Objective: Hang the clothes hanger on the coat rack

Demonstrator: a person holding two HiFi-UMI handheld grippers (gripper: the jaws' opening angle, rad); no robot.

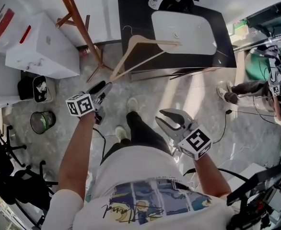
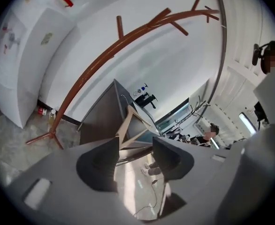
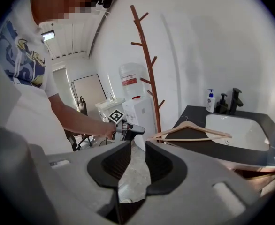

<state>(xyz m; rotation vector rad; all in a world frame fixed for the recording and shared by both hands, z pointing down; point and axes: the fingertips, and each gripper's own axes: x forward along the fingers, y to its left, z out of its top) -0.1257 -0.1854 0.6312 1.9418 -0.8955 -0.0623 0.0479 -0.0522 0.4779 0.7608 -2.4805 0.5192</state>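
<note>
Hanger (image 1: 155, 42), pale wooden triangle, on dark counter (image 1: 131, 23)

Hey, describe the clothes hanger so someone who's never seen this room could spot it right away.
Find the black counter with the white sink against the wall. The clothes hanger lies on the counter's left part, one end reaching the sink. It is the only pale wooden triangle there, topped by a thin metal hook.

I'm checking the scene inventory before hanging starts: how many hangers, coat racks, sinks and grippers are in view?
Hanger: 1
Coat rack: 1
Sink: 1
Grippers: 2, left gripper and right gripper
Total: 5
</note>
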